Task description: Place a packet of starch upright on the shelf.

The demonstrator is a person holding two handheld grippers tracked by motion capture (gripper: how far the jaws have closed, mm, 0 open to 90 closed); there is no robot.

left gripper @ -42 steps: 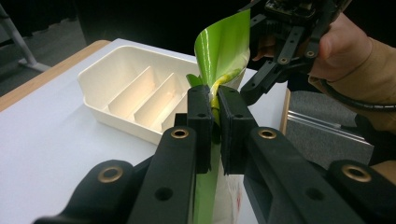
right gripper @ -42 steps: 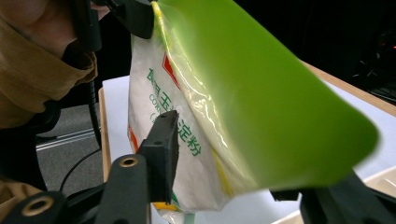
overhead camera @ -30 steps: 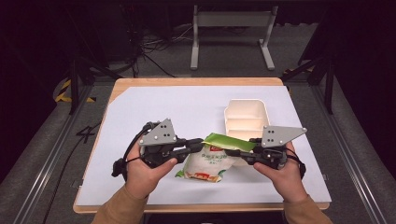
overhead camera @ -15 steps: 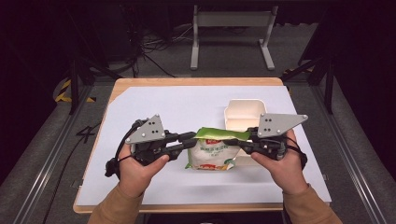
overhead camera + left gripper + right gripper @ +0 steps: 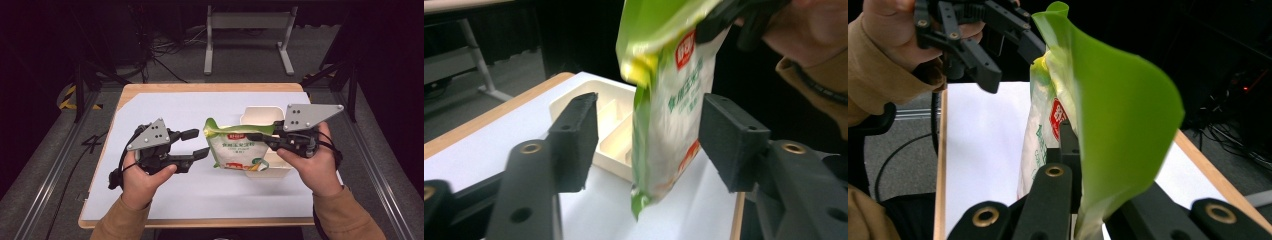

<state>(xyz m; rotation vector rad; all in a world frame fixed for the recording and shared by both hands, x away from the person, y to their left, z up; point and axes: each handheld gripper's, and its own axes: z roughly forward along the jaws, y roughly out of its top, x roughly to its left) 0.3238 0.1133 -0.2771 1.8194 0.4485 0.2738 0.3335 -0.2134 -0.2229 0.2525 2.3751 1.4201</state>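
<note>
A green and white snack bag (image 5: 235, 150) hangs upright above the table, in front of a white divided container (image 5: 260, 114). My right gripper (image 5: 255, 136) is shut on the bag's green top edge (image 5: 1113, 115). My left gripper (image 5: 196, 143) stands just left of the bag; its jaws have just been opening and are clear of it. In the left gripper view the bag (image 5: 669, 110) hangs in the gap between the two black pads (image 5: 574, 140), touching neither. The right gripper (image 5: 729, 20) pinches the bag's top there.
A white sheet (image 5: 165, 115) covers the wooden table. The container (image 5: 609, 125) sits right of centre, behind and partly under the bag. Dark floor, cables and a metal stand lie beyond the far edge.
The left gripper has let go of the bag's left end and opened. The right hand has risen, and the bag has swung from lying stretched between both grippers to hanging upright.
</note>
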